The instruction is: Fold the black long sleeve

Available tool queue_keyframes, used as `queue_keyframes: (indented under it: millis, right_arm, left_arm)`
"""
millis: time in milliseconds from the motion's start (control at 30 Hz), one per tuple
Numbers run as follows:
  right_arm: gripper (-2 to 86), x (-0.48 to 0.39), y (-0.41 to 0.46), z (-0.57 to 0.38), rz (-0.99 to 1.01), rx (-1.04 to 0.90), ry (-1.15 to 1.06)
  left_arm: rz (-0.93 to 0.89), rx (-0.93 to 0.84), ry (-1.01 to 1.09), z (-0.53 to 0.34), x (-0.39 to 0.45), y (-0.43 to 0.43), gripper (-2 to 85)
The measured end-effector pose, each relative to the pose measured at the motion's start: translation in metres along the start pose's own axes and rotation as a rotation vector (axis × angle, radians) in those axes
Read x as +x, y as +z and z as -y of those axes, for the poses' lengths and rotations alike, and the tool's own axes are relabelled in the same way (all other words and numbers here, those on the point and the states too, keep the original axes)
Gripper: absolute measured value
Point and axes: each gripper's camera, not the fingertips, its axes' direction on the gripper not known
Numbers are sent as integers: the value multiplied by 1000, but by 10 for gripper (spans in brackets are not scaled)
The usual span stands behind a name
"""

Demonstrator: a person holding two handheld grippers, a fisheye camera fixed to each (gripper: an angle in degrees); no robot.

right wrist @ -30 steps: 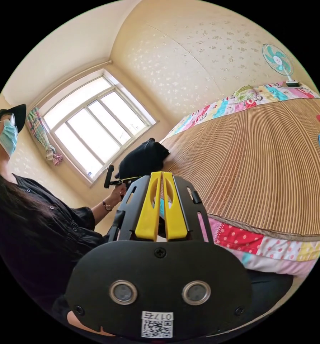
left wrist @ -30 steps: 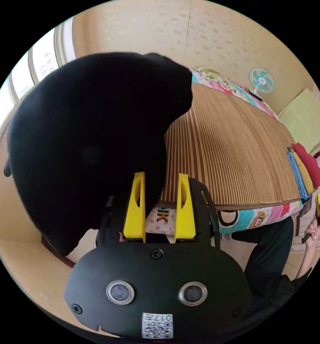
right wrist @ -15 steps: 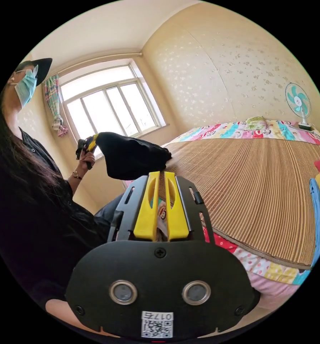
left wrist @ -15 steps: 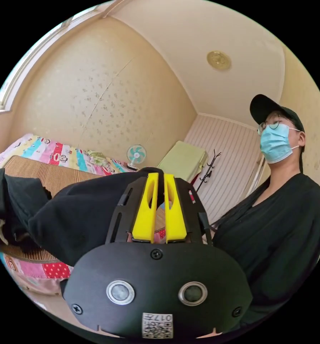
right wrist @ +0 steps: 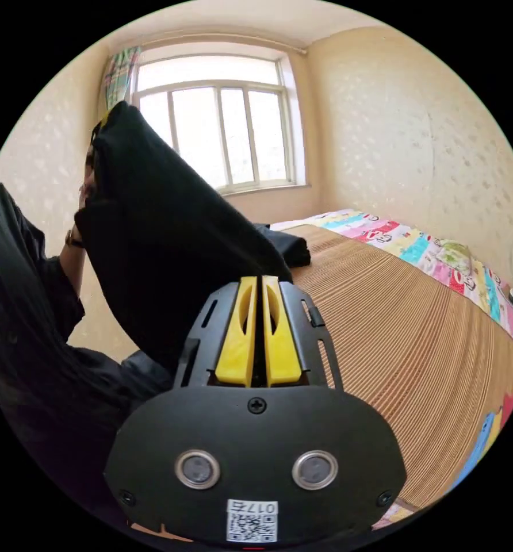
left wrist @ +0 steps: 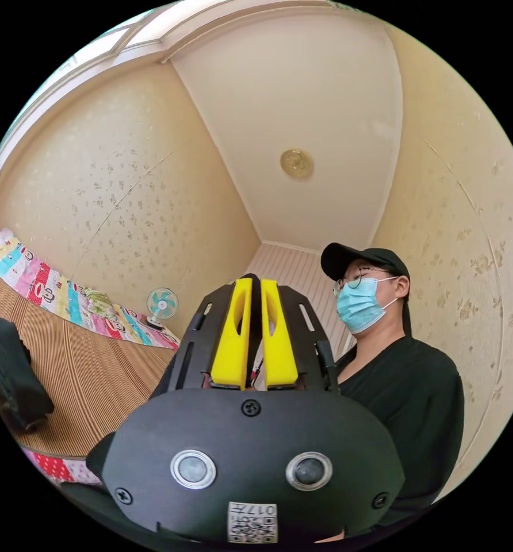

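Right gripper view: black long sleeve [right wrist: 153, 230] hangs lifted beside the bed [right wrist: 394, 345], right gripper [right wrist: 259, 282] fingers nearly closed, empty; pinching the loose hem would let it spread flat.

Left gripper [left wrist: 255, 284]: lower centre of the left gripper view, dark cloth between its jaws.
Person [left wrist: 403, 391]: right of that gripper, behind it.
Ceiling lamp [left wrist: 296, 163]: upper centre, above the person.
Fan [left wrist: 162, 305]: left of centre, at the far edge of the bed mat [left wrist: 90, 368].
Right gripper [right wrist: 259, 282]: lower centre of the right gripper view.
Black long sleeve [right wrist: 159, 241]: left of centre, stretching from the upper left down behind the right gripper's jaws.
Window [right wrist: 222, 123]: upper centre, behind the garment.
Bedsheet [right wrist: 423, 247]: right, along the mat's far side.
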Motion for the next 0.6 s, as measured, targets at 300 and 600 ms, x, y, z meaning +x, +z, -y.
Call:
queue_keyframes:
  millis: [300, 600]
  right_arm:
    - [11, -37, -218, 90, -428, 489, -127]
    - [59, 212, -67, 256, -658, -153, 209]
  left_arm:
    - [237, -2, 163, 67, 8, 43, 13]
    - [1007, -554, -80, 112, -344, 244, 35]
